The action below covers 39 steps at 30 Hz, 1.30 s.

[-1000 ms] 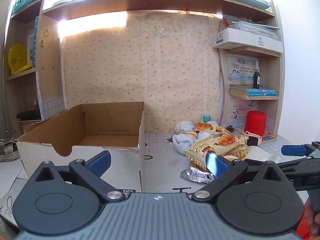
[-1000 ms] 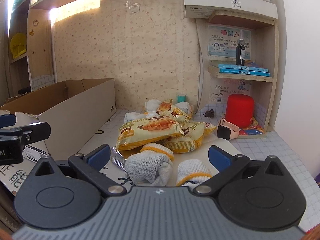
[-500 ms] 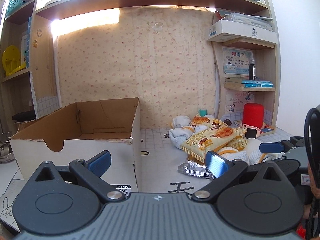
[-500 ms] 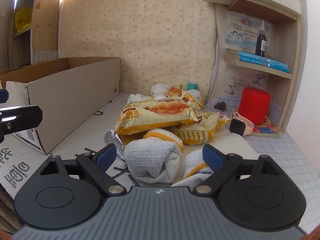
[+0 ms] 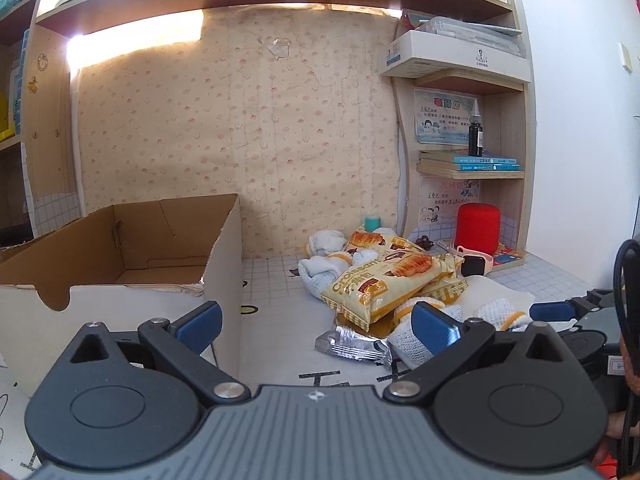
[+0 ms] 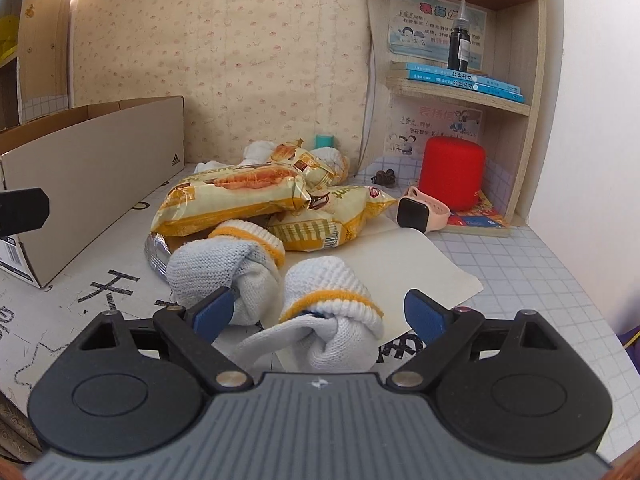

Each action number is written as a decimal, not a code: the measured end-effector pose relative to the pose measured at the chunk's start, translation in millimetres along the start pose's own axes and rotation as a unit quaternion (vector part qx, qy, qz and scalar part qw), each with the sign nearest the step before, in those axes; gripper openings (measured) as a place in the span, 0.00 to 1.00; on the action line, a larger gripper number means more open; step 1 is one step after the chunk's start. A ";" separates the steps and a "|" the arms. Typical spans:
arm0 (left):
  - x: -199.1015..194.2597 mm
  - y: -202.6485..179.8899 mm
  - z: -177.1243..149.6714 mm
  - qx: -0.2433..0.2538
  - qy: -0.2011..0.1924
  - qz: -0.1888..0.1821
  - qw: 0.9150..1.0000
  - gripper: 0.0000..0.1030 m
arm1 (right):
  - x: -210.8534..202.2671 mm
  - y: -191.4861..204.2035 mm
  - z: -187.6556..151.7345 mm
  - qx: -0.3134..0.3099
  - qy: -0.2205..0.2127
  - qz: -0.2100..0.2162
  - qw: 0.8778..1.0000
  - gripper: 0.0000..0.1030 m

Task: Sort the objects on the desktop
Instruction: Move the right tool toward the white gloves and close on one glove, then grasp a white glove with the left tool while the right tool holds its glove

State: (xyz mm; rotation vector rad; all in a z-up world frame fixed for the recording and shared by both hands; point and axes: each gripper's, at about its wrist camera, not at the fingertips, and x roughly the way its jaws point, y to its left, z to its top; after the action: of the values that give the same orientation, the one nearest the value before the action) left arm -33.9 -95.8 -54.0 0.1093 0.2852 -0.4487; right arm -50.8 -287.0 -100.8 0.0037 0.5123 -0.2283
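Note:
A pile of yellow croissant snack bags (image 6: 236, 196) and rolled white socks with yellow bands lies on the desk. My right gripper (image 6: 320, 314) is open, its blue fingertips on either side of the nearest rolled sock (image 6: 332, 308). A second rolled sock (image 6: 224, 264) lies just left of it. My left gripper (image 5: 316, 322) is open and empty, held above the desk beside an open cardboard box (image 5: 120, 272). The pile (image 5: 384, 280) shows to its right, with a silver packet (image 5: 352, 344) in front. The right gripper also shows in the left wrist view (image 5: 560, 310).
A red cylinder (image 6: 452, 174) and a pink smartwatch (image 6: 420, 212) stand by the right shelf unit. A white sheet (image 6: 404, 264) lies under the socks. A small teal bottle (image 6: 325, 141) stands at the back wall. Books and a dark bottle (image 6: 460, 46) sit on the shelf.
My right gripper has moved forward and down, so the nearest rolled sock now lies between its fingertips. My left gripper's view has shifted right, toward the pile.

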 end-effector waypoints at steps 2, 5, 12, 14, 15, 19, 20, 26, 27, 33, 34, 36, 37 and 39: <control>2.2 -1.9 0.8 -0.001 0.000 -0.004 1.000 1.00 | 5.5 0.2 -2.4 -0.004 0.005 0.001 1.000 0.83; 6.5 -4.9 1.1 -0.004 0.003 -0.010 1.000 1.00 | 10.6 -2.6 -3.8 0.002 0.006 0.010 1.000 0.68; 16.1 -23.3 -2.1 0.007 0.011 -0.040 0.999 1.00 | 21.8 -17.7 -10.2 0.018 0.026 0.013 0.999 0.55; 20.4 -31.6 -2.5 0.011 0.011 -0.050 0.999 1.00 | 19.7 -20.9 -10.7 0.022 0.024 0.011 0.999 0.49; 23.0 -35.8 -2.9 0.014 0.011 -0.055 0.998 1.00 | 18.9 -22.2 -10.6 0.019 0.025 0.014 0.999 0.48; 37.2 -53.1 -2.9 0.009 0.019 -0.075 0.997 1.00 | 11.0 -30.0 -10.0 0.014 0.013 -0.005 1.000 0.45; 42.0 -57.2 -2.8 0.005 0.025 -0.074 0.997 1.00 | 8.6 -33.8 -9.9 0.015 0.010 -0.009 1.000 0.45; 73.0 -82.1 -3.1 -0.017 0.054 -0.041 0.998 1.00 | -4.1 -64.8 -13.4 0.033 0.007 -0.037 0.999 0.45; 76.1 -86.1 -4.2 -0.019 0.055 -0.038 0.998 1.00 | -6.3 -69.9 -13.9 0.038 0.006 -0.041 0.998 0.45; 94.6 -108.3 -14.8 -0.010 0.092 -0.006 0.996 0.99 | -15.6 -90.9 -16.4 0.059 -0.006 -0.048 0.997 0.46; 95.4 -110.7 -16.6 -0.009 0.095 -0.005 0.995 0.99 | -16.8 -93.3 -16.5 0.062 -0.010 -0.045 0.997 0.46; 98.6 -115.4 -19.3 -0.007 0.100 -0.006 0.995 0.99 | -18.4 -96.1 -16.7 0.065 -0.013 -0.041 0.997 0.46; 100.2 -118.1 -20.4 -0.005 0.102 -0.001 0.995 0.99 | -18.7 -97.4 -16.9 0.066 -0.015 -0.041 0.997 0.46; 104.3 -121.2 -21.6 -0.004 0.105 0.013 0.994 0.99 | -18.6 -99.2 -17.5 0.069 -0.016 -0.039 0.997 0.46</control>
State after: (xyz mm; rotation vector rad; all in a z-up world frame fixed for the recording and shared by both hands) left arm -2.9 -243.6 -110.5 0.1538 0.4923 -0.4103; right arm -96.6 -378.7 -101.7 0.1145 0.4645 -0.3386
